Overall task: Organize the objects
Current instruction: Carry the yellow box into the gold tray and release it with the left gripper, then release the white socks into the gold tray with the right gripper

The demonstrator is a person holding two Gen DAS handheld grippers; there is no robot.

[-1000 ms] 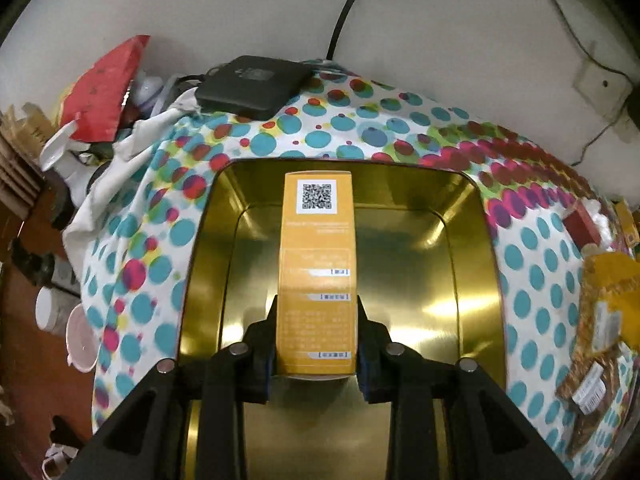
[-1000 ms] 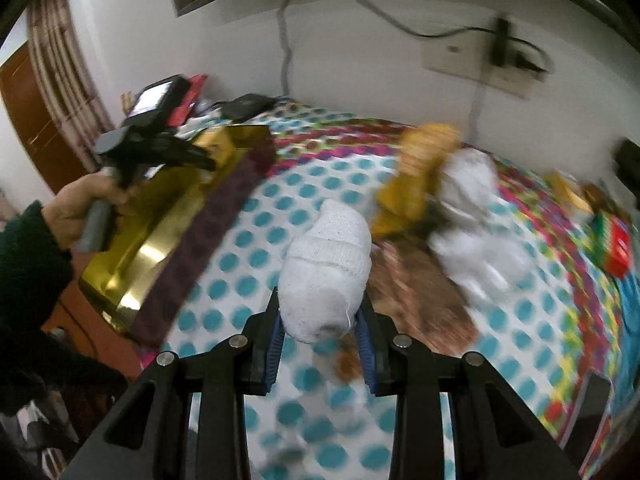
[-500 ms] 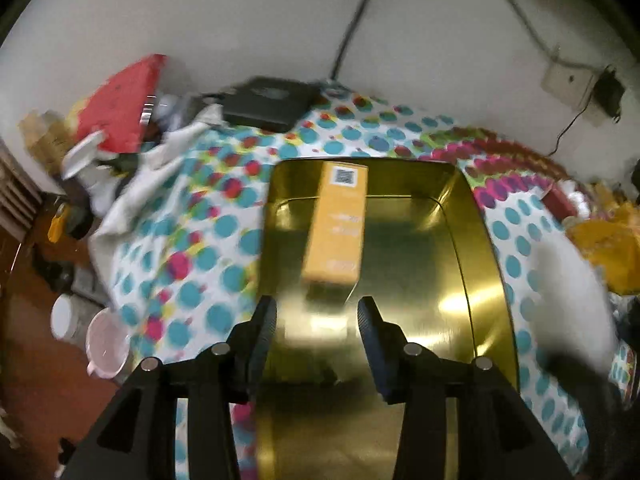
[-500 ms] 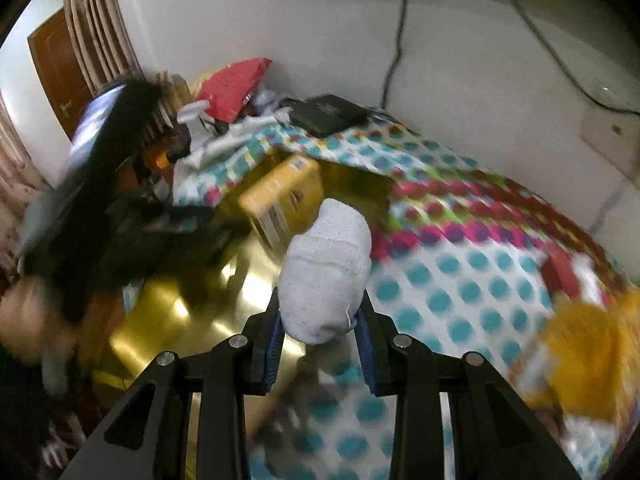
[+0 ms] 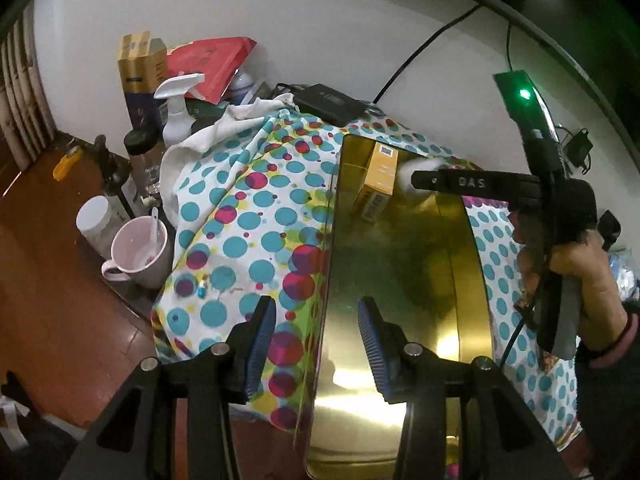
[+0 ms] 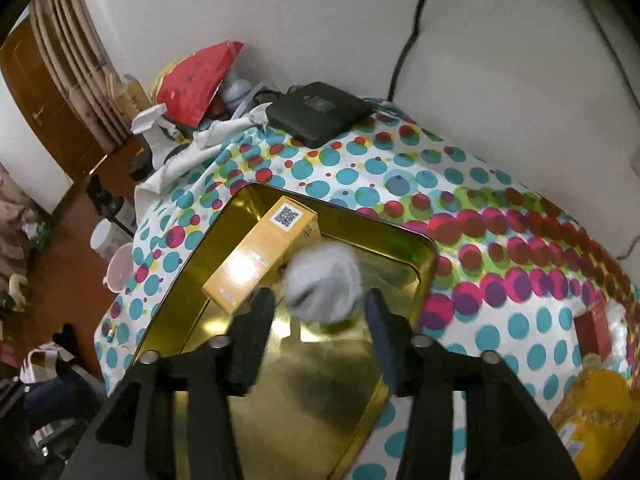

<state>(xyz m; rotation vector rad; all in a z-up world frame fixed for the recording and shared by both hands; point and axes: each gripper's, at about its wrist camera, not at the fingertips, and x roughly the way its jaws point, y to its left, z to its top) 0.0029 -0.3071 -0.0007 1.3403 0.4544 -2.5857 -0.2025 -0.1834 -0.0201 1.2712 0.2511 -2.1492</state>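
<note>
A gold tin (image 5: pixel 400 280) lies on the dotted cloth, and an orange box (image 5: pixel 380 176) rests in its far end. My left gripper (image 5: pixel 316 320) hangs open over the tin's near left rim, with nothing between its fingers. In the right wrist view, my right gripper (image 6: pixel 320 304) is above the tin (image 6: pixel 424 280), beside the orange box (image 6: pixel 260 256). Its jaws are opening. A blurred white rolled bundle (image 6: pixel 324 284) sits between them, with gaps to both pads. The left wrist view shows a hand (image 5: pixel 580 264) holding that gripper, with the white bundle (image 5: pixel 406 172) at its tip.
A black device (image 6: pixel 320 112) with a cable lies at the back of the dotted cloth (image 5: pixel 248 208). A pink mug (image 5: pixel 136 248), a spray bottle (image 5: pixel 176 108), jars and a red bag (image 5: pixel 212 60) crowd the left. A yellow packet (image 6: pixel 592 404) and a red box (image 6: pixel 596 328) lie to the right.
My left gripper let go of the orange box in the tin and drew back to the near left. My right gripper carried the white bundle over the tin and its jaws parted.
</note>
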